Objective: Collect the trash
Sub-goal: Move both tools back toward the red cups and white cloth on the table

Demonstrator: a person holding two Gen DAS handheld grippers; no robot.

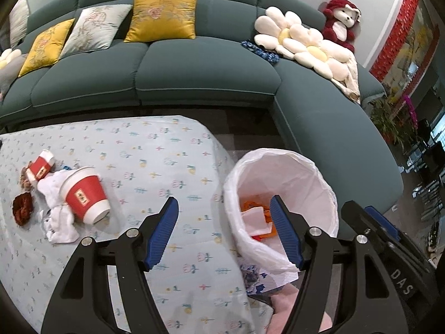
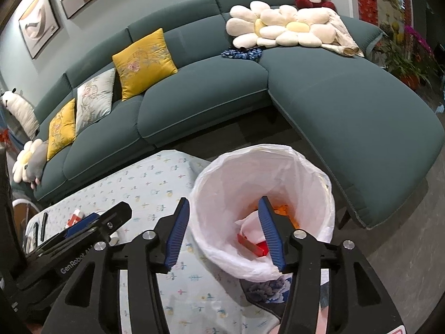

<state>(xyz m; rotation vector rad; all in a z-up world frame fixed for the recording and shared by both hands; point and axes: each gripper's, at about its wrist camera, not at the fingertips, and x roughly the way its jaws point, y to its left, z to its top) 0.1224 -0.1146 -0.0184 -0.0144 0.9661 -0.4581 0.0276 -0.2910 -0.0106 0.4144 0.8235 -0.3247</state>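
On the flowered tablecloth (image 1: pixel 155 153) at the left lies a heap of trash: a red paper cup (image 1: pixel 83 196) on its side, a second red-and-white cup (image 1: pixel 41 165), crumpled white tissue (image 1: pixel 59 222) and a brown clump (image 1: pixel 22 208). A bin with a white liner (image 1: pixel 314 172) (image 2: pixel 314 183) stands by the table's right corner, holding orange, red and white scraps (image 2: pixel 254 246). My left gripper (image 1: pixel 224 200) hangs open and empty over the table edge, right of the heap. Over the bin's mouth, my right gripper (image 2: pixel 224 199) is open and empty too.
A dark green corner sofa (image 1: pixel 205 66) with yellow and grey cushions, flower-shaped pillows (image 1: pixel 300 41) and a red plush toy (image 1: pixel 340 21) wraps around behind the table and bin. Dark floor (image 2: pixel 403 236) lies to the right of the bin. Potted plants (image 2: pixel 403 55) stand at the far right.
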